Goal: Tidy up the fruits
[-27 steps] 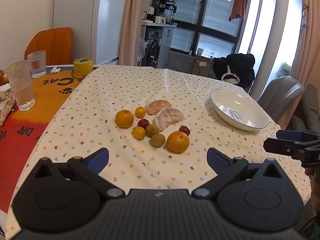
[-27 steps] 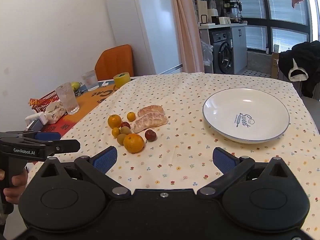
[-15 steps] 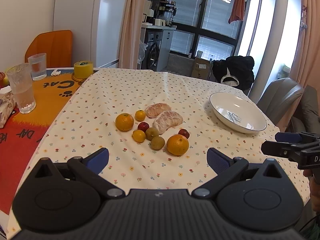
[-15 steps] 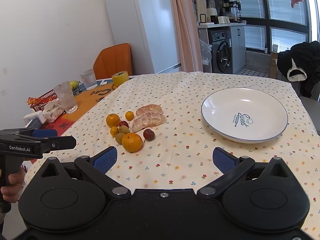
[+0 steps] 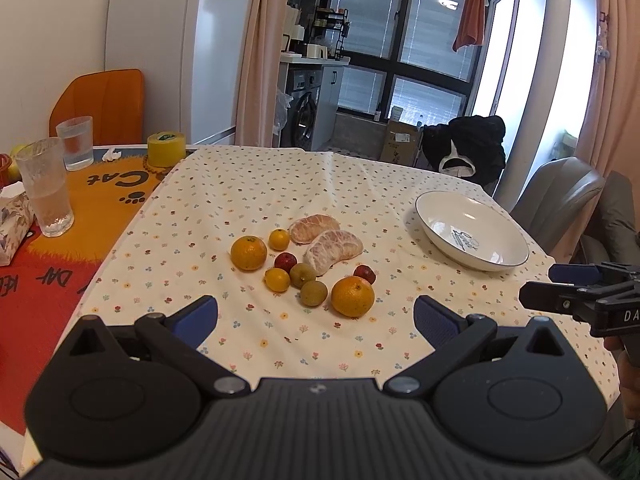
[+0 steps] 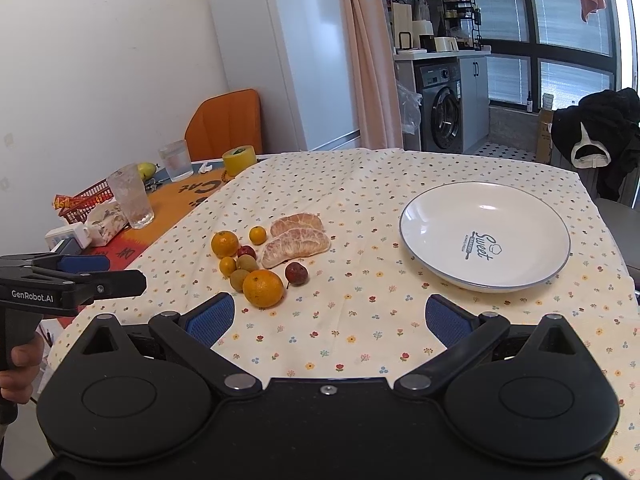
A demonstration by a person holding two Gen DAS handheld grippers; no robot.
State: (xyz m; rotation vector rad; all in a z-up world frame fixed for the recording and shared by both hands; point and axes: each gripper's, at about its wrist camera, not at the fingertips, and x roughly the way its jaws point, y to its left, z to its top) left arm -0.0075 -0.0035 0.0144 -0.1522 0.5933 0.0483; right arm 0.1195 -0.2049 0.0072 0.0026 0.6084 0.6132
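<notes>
A cluster of fruit lies mid-table on the flowered cloth: two oranges (image 5: 352, 296) (image 5: 248, 253), small yellow citrus (image 5: 279, 239), green-brown fruits (image 5: 313, 293), small red fruits (image 5: 364, 273) and two peeled pomelo pieces (image 5: 333, 248). A white plate (image 5: 473, 237) (image 6: 485, 237) stands empty to the right. My left gripper (image 5: 316, 314) is open, short of the fruit. My right gripper (image 6: 330, 314) is open too, near the front edge between the nearest orange (image 6: 263, 288) and the plate. Neither holds anything.
Left of the cloth, on an orange mat, stand two glasses (image 5: 45, 187) (image 5: 75, 142), a yellow tape roll (image 5: 166, 149) and a tissue pack (image 5: 12, 223). A red basket (image 6: 82, 202) sits further left. A grey chair (image 5: 558, 196) is beyond the plate.
Both grippers have pulled back a little and tipped up; the fruit and the plate sit slightly lower and smaller in view. Nothing on the table has moved.
</notes>
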